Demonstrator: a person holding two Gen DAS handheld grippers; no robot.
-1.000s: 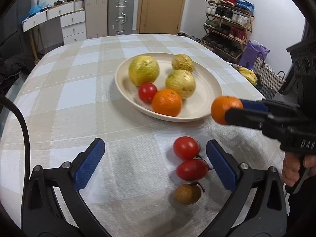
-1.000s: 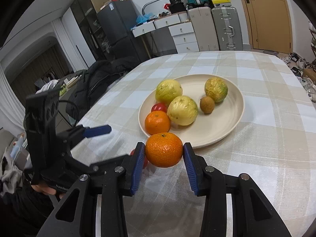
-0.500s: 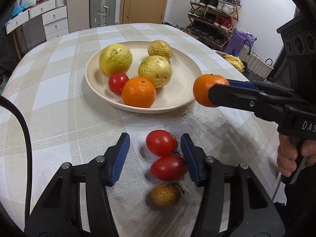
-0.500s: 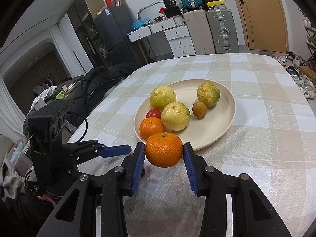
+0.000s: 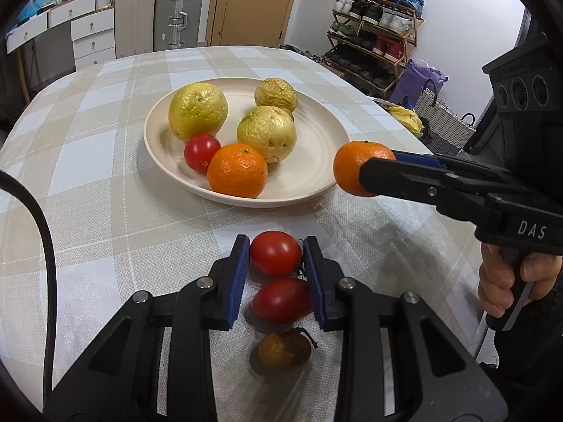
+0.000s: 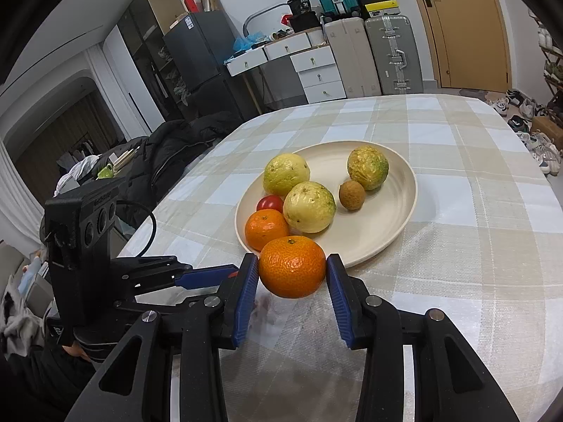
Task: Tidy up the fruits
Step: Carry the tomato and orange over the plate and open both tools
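The checked counter [image 5: 88, 183] is carrying a cream plate [image 5: 316, 147] holding three yellow-green fruits, a mandarin and a small tomato. At the plate's 4 o'clock rim, the right gripper [image 6: 292, 277] is clamping an orange mandarin [image 6: 292, 266] just off the cloth. At the plate's 6 o'clock, the left gripper [image 5: 275, 260] is closing its pads against a red tomato [image 5: 275, 253]; a second tomato [image 5: 281, 299] and a brown longan [image 5: 284, 350] are lying right behind it.

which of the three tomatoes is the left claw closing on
The round tomato on the cloth nearest the plate, between the left claw pads; the oval tomato lies behind it, the third is plated.
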